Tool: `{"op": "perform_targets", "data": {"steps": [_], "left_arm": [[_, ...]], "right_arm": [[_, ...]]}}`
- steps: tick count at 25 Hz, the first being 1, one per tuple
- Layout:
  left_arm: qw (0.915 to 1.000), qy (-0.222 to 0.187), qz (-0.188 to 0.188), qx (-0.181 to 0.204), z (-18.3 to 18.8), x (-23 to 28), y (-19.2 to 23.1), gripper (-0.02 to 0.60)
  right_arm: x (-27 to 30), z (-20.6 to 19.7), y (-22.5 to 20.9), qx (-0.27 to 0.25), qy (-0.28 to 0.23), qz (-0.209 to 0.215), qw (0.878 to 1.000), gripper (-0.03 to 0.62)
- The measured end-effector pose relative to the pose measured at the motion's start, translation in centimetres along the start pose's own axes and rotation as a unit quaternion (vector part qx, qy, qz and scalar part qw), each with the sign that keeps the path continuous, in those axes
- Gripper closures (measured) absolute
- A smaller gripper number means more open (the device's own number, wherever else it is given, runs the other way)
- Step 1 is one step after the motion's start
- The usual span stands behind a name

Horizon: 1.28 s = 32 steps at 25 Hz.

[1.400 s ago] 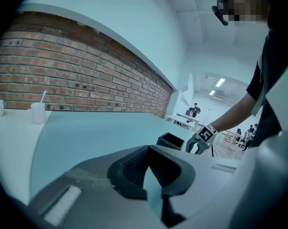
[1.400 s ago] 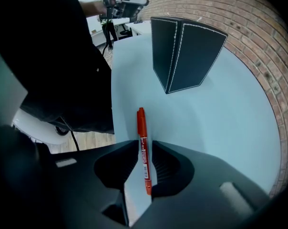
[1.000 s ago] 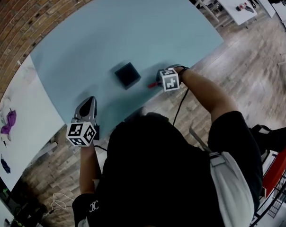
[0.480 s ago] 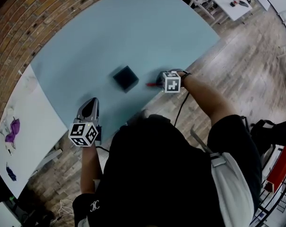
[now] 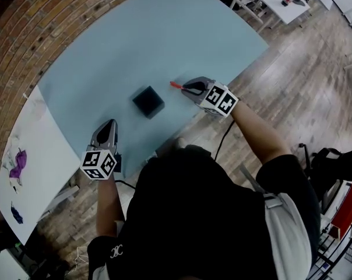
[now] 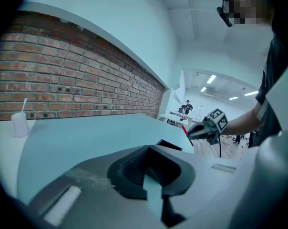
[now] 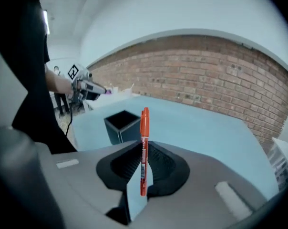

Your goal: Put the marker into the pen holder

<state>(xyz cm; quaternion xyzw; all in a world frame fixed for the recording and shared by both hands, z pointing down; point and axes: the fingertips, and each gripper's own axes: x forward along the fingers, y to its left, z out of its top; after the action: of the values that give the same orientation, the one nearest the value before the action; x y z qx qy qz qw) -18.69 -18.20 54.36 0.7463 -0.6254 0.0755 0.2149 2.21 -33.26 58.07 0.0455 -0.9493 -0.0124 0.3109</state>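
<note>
- Table (image 5: 135, 34): one, pale blue, with a brick floor and wall past its far edge. One white table (image 5: 30, 156) butts against its left side.
- Person: one, seen from above in a dark top, with a gripper in each hand.
- Grippers: two, each with one marker cube.
  - Left gripper (image 5: 110, 123): low over the table's near left edge. Its jaws stand narrowly apart with nothing between them.
  - Right gripper (image 5: 185, 87): raised above the table, to the right of the holder. Its jaws have just been closing and now clamp the marker.
- Holder (image 5: 148, 102): one black square box with an open top, standing on the table between the two grippers. It touches neither.
- Marker (image 7: 144, 142): one, red-orange. The right jaws pinch its lower half and its capped end sticks out beyond them. It is clear of the tabletop, just beside the holder and outside it.
</note>
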Motion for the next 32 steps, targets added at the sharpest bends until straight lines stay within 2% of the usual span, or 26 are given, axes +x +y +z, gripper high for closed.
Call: {"op": "perform_targets", "data": {"steps": [3,8,12,15,19,23,27,32], "left_arm": [[1.0,-0.003,0.003,0.006,0.7,0.4,-0.2,0.575],[0.9993,-0.007,-0.026,0.024,1.4,0.7,-0.3,0.575],[0.997,-0.006,-0.068,0.037,2.0,0.4,0.1,0.575],[0.9922,-0.005,-0.115,0.048,2.5,-0.4,0.0,0.575],[0.983,-0.004,-0.172,0.065,2.7,-1.7,0.9,0.575],[0.9761,0.004,-0.209,0.058,2.4,-3.4,1.2,0.575],[0.9745,-0.005,-0.218,0.051,2.8,-4.6,0.8,0.575],[0.9779,-0.003,-0.205,0.044,2.6,-5.2,0.7,0.575]], "right_arm": [[-1.1,4.0,0.2,0.02,-0.081,-0.022,0.996,0.546],[-1.1,8.1,1.1,0.067,-0.163,-0.069,0.982,0.546],[-0.5,10.6,2.3,0.122,-0.212,-0.115,0.963,0.546],[-0.4,12.0,3.3,0.164,-0.24,-0.156,0.944,0.546],[0.7,13.2,4.9,0.208,-0.258,-0.212,0.919,0.546],[1.2,13.5,6.3,0.235,-0.26,-0.262,0.899,0.546],[1.4,13.2,6.5,0.242,-0.254,-0.292,0.89,0.546],[2.1,12.9,5.7,0.249,-0.256,-0.301,0.884,0.546]]}}
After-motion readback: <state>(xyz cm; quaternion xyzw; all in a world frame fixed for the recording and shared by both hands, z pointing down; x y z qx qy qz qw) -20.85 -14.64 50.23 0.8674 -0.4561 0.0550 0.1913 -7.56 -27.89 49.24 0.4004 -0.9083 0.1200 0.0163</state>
